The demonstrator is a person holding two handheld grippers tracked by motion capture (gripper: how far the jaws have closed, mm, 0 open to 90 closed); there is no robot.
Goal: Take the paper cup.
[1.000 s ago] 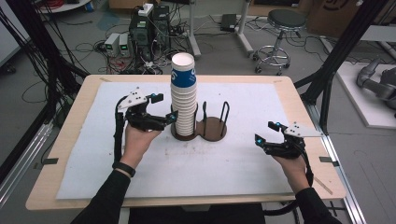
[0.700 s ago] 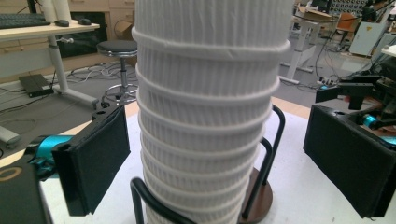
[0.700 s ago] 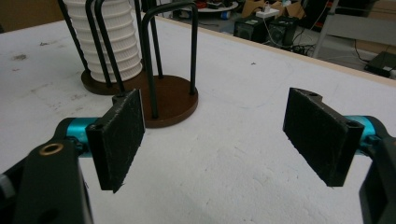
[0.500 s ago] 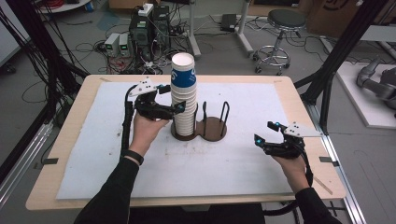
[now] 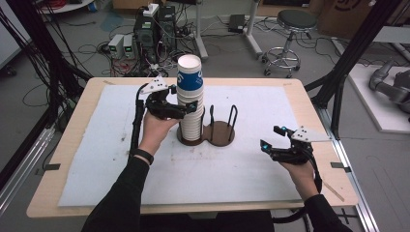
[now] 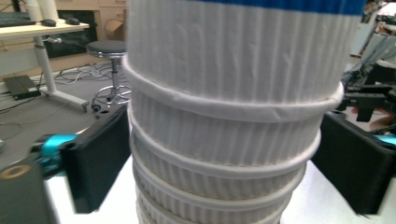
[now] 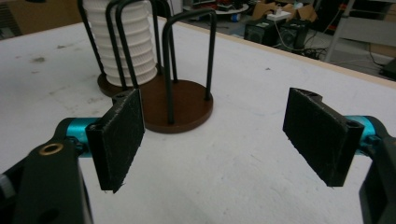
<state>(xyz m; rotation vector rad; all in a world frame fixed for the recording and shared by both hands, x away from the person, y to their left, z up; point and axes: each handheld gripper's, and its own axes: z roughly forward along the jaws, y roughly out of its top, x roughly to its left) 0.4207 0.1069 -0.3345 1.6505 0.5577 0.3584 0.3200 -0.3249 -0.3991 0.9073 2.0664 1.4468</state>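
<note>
You are in a work room with cables and boxes on the floor, a stool (image 5: 292,20) at the back and black frame poles at the sides. In front of you is a wooden table (image 5: 309,104) with a big white mat (image 5: 96,154) on top.

In the middle of the mat stands a tall stack of paper cups (image 5: 190,104). The cups are white with ribs, and the top one has a blue band. The stack sits upright in the left ring of a brown cup holder (image 5: 220,133), which has two round bases joined together and thin black wire loops that stand up. The right ring has no cups in it.

Your left gripper (image 5: 186,110) is at the stack, about halfway up. In the left gripper view, a black jaw stands on each side of the cups, very close to the rims. These jaws have just been closing in, with the stack between them. You cannot tell if the pads press on the cups yet.

Your right gripper (image 5: 270,139) hangs low over the mat, to the right of the holder and well apart from it. Its jaws are spread wide with nothing between them.
</note>
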